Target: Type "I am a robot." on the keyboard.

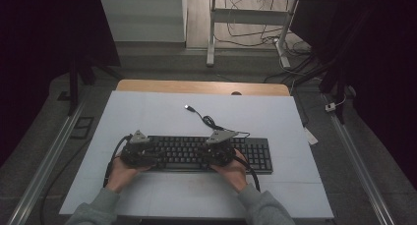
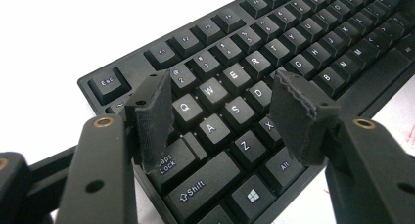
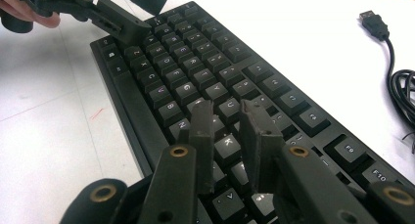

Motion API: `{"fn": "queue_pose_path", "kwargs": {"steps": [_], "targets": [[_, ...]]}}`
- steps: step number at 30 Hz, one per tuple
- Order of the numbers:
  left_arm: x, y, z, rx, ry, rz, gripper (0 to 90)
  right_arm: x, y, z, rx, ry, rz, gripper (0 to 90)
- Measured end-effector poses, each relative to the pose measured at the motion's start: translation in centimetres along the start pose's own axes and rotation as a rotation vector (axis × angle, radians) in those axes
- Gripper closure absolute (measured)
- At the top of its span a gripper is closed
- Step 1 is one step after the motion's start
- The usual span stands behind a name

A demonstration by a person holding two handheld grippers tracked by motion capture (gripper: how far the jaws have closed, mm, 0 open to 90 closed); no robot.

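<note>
A black keyboard (image 1: 189, 150) lies across the white table, its cable coiled behind it with the USB plug (image 1: 188, 107) lying loose. My left gripper (image 1: 153, 156) hovers over the keyboard's left end. In the left gripper view its jaws (image 2: 225, 111) stand wide open just above the Q, A and S keys of the keyboard (image 2: 303, 53), holding nothing. My right gripper (image 1: 216, 155) is over the keyboard's middle. In the right gripper view its pads (image 3: 230, 136) stand a narrow gap apart above the keyboard (image 3: 195, 53), open with nothing between them. The left gripper (image 3: 142, 9) shows at top left.
A white mat (image 1: 147, 117) covers a wooden tabletop (image 1: 196, 86). The USB plug (image 3: 372, 21) and black cable (image 3: 399, 87) lie on the mat behind the keyboard. Metal rails (image 1: 49, 156) run along both sides, and desk legs (image 1: 211, 38) with floor cables stand beyond.
</note>
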State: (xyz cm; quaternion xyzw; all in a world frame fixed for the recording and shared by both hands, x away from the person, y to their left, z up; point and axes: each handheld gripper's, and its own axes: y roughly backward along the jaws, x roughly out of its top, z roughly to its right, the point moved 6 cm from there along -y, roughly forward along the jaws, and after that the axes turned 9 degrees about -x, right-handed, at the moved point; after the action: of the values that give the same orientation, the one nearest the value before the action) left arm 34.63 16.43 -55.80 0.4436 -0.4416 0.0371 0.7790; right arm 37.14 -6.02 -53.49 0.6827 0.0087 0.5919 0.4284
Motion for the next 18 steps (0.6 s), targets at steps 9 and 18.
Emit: {"fn": "queue_pose_path", "kwargs": {"steps": [9, 18], "targets": [[-0.1, -0.16, 0.01, -0.001, -0.008, -0.01, 41.1, -0.1, 0.04, 0.05, 0.001, -0.007, -0.011, 76.2], [-0.17, -0.3, 0.07, 0.0, -0.022, -0.022, 41.0, -0.23, 0.05, 0.14, 0.002, -0.013, -0.018, 76.5]]}}
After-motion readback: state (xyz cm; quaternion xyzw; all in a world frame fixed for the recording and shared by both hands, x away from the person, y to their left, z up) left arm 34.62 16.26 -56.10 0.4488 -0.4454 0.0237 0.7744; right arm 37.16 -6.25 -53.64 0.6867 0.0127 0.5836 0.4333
